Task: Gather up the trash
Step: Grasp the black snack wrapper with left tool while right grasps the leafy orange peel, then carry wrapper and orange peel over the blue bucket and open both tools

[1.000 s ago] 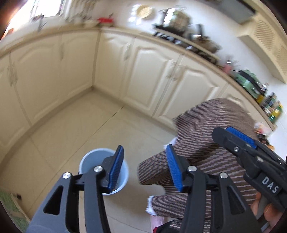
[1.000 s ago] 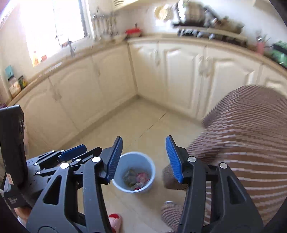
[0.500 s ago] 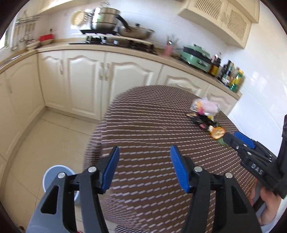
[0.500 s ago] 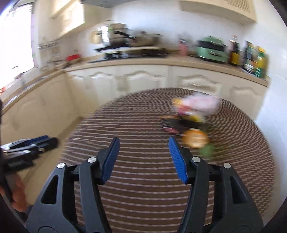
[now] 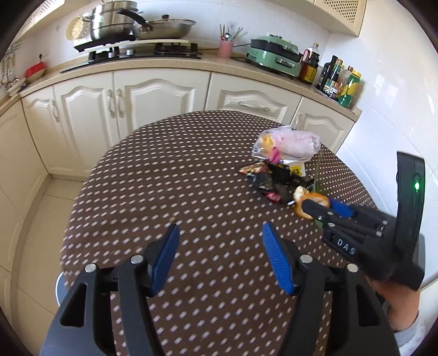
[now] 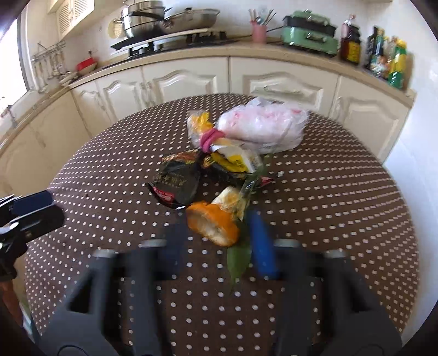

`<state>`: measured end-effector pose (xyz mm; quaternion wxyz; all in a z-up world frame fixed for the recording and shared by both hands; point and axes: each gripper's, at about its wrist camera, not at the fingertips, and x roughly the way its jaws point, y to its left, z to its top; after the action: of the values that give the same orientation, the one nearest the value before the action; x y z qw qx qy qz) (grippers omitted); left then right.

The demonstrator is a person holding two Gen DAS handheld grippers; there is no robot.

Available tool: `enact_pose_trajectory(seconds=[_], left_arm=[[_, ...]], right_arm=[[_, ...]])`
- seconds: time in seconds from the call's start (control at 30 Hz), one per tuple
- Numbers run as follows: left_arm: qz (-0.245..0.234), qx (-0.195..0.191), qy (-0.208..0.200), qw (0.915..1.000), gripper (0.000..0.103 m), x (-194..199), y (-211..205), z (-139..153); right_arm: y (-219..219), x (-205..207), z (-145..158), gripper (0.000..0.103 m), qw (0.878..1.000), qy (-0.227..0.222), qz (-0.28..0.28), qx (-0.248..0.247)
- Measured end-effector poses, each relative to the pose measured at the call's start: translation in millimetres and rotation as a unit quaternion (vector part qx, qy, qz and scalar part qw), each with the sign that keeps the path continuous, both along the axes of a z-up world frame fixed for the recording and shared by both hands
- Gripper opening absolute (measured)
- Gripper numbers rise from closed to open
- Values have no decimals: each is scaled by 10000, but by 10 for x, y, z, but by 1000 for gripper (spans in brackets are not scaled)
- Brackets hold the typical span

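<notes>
A trash pile lies on the round dotted brown table [image 5: 169,175]: an orange peel [image 6: 213,223], a green leaf [image 6: 238,260], black wrappers [image 6: 178,182], a yellow-white packet [image 6: 238,160] and a pink plastic bag [image 6: 262,126]. My right gripper [image 6: 219,241] is open, blurred, its fingers on either side of the orange peel; it also shows in the left wrist view [image 5: 323,208] by the peel [image 5: 303,201]. My left gripper [image 5: 220,260] is open and empty above the table's near side, left of the pile [image 5: 276,178].
A grey-blue bin's rim [image 5: 58,287] shows on the floor under the table's left edge. Cream cabinets [image 5: 153,101] with a counter holding a stove, pots [image 5: 123,22], a green appliance [image 5: 273,54] and bottles [image 5: 339,79] stand behind the table. A white tiled wall is at the right.
Both grippers swung up from the floor bin to the table. The right gripper moved in to the trash pile and now straddles the orange peel.
</notes>
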<state>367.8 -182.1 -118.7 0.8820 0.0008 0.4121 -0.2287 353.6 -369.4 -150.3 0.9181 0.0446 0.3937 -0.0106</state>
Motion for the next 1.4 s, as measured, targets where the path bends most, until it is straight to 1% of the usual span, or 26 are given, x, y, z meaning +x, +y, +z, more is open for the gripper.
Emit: enact_pose_trajectory(seconds=[0.03, 0.13, 0.27, 0.37, 0.47, 0.57, 0.6, 0.63, 0.67, 0.7, 0.73, 0.77, 0.8, 0.9, 1.03, 1.13, 1.33, 1.4], left_arm=[[-13, 12, 17, 10000, 62, 38, -56, -4], [-37, -28, 110, 9999, 62, 146, -223, -25], [-138, -96, 338, 9993, 62, 318, -476, -90], [-135, -95, 500, 9986, 62, 452, -648, -171], [-96, -188, 701, 9973, 62, 590, -767, -256], [-68, -115, 854, 9963, 62, 691, -886, -338], [-50, -80, 840, 9964, 61, 703, -914, -350], [-41, -44, 796, 9968, 57, 703, -932, -346], [-87, 7, 792, 9968, 39, 711, -966, -352], [-183, -44, 846, 9962, 31, 719, -990, -360], [-207, -46, 843, 9962, 30, 724, -1009, -358], [-227, -33, 806, 9965, 26, 719, -1010, -351], [-254, -70, 802, 9964, 18, 707, -1009, -345], [-303, -114, 768, 9965, 14, 654, -940, -318], [-286, -182, 704, 9969, 14, 536, -720, -282], [-232, -339, 676, 9969, 13, 461, -490, -236], [-70, -593, 442, 9972, 13, 241, 117, -83], [69, -701, 357, 9969, 13, 156, 425, -37]], right_arm=[[-14, -25, 5, 18, 10000, -50, -14, 40], [-43, -156, 107, 17, 9989, -442, -116, 49], [-127, -272, 195, 17, 9961, -811, -297, 156], [-183, -301, 203, 17, 9950, -894, -339, 302], [-243, -314, 213, 17, 9939, -928, -421, 427], [-278, -261, 207, 17, 9936, -908, -440, 508], [-277, -260, 203, 17, 9936, -900, -441, 514], [-277, -254, 202, 17, 9937, -896, -427, 522], [-280, -249, 201, 17, 9937, -894, -422, 521], [-276, -244, 201, 17, 9938, -893, -414, 509], [-270, -238, 201, 17, 9939, -892, -403, 500], [-261, -238, 201, 17, 9940, -890, -395, 491], [-256, -239, 202, 17, 9941, -889, -390, 486], [-234, -247, 204, 17, 9942, -905, -379, 447], [-137, -288, 248, 17, 9940, -1025, -331, 180], [-24, -310, 276, 17, 9945, -1009, -241, 140], [416, -366, 413, 17, 9938, -1105, 87, 100], [593, -360, 460, 17, 9932, -1132, 236, 123]])
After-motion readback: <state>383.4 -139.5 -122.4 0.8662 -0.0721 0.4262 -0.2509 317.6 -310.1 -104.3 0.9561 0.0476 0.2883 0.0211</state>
